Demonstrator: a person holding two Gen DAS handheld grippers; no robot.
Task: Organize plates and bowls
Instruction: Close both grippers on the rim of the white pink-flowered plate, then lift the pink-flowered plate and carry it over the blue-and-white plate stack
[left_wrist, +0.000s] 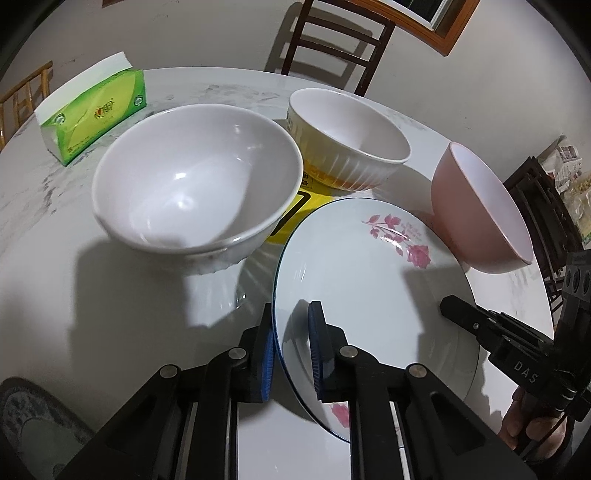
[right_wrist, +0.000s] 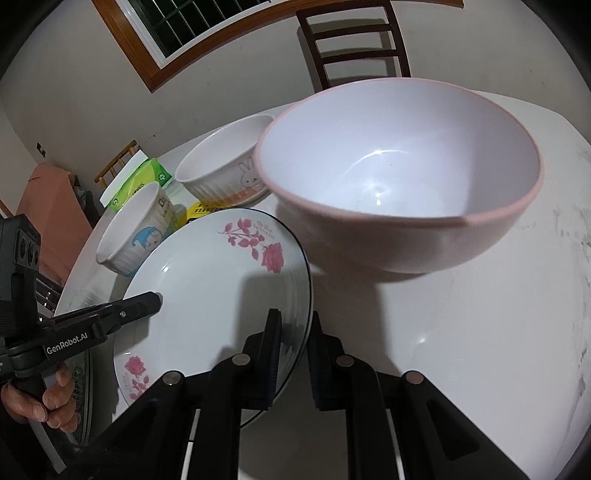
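Note:
A white plate with pink roses (left_wrist: 354, 280) (right_wrist: 207, 288) is held between both grippers above the white table. My left gripper (left_wrist: 291, 354) is shut on its left rim, blue pads either side. My right gripper (right_wrist: 293, 354) is shut on its right rim. A white footed bowl (left_wrist: 195, 184) (right_wrist: 129, 229) stands left of the plate. A ribbed white bowl with a rabbit (left_wrist: 347, 140) (right_wrist: 225, 166) stands behind. A pink bowl (left_wrist: 476, 210) (right_wrist: 399, 177) stands right of the plate.
A green tissue box (left_wrist: 96, 114) (right_wrist: 140, 181) sits at the table's far left. A yellow label (left_wrist: 295, 210) lies under the bowls. A dark wooden chair (left_wrist: 332, 40) (right_wrist: 354, 40) stands behind the table (right_wrist: 480, 332). A patterned plate (left_wrist: 33, 417) lies low at left.

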